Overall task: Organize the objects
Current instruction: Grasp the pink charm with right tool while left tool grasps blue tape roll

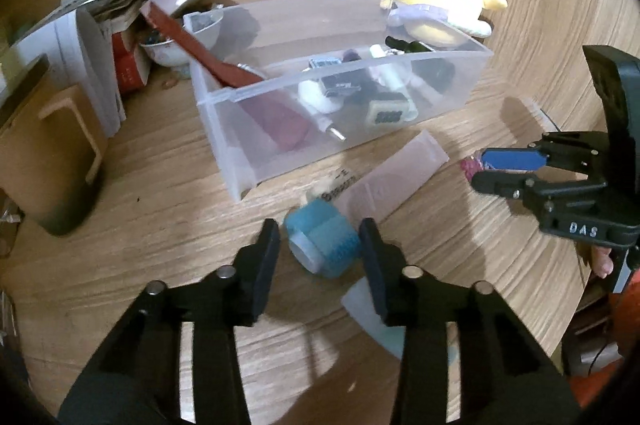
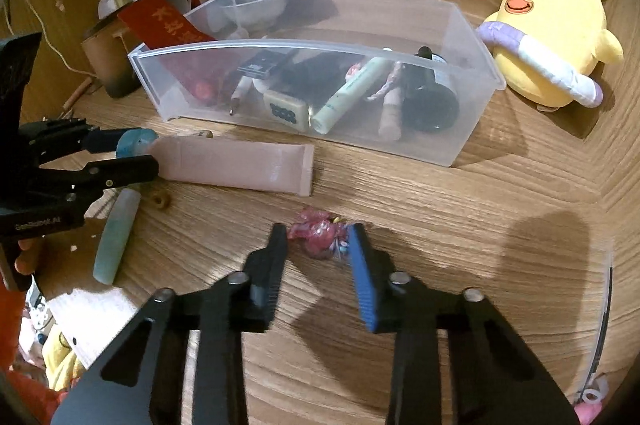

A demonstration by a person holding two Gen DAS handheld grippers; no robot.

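Already my left gripper (image 1: 320,245) clamps the blue ribbed roll (image 1: 322,241) and my right gripper (image 2: 318,239) pinches the pink crinkly wrapped sweet (image 2: 318,237) on the wooden table (image 2: 440,225); clear plastic bin (image 2: 400,149) part-filled, pale pink tube (image 2: 236,165) remains outside.

Looking steeply down and forward along each gripper's fingers, close above the wooden table (image 1: 140,185). Left wrist view facing the clear bin (image 1: 476,53) from its left end, right wrist view from its front. Sharing the bin, the yellow plush chick (image 2: 556,37) and the pink tube (image 2: 236,165); each catching the other gripper at its edge.
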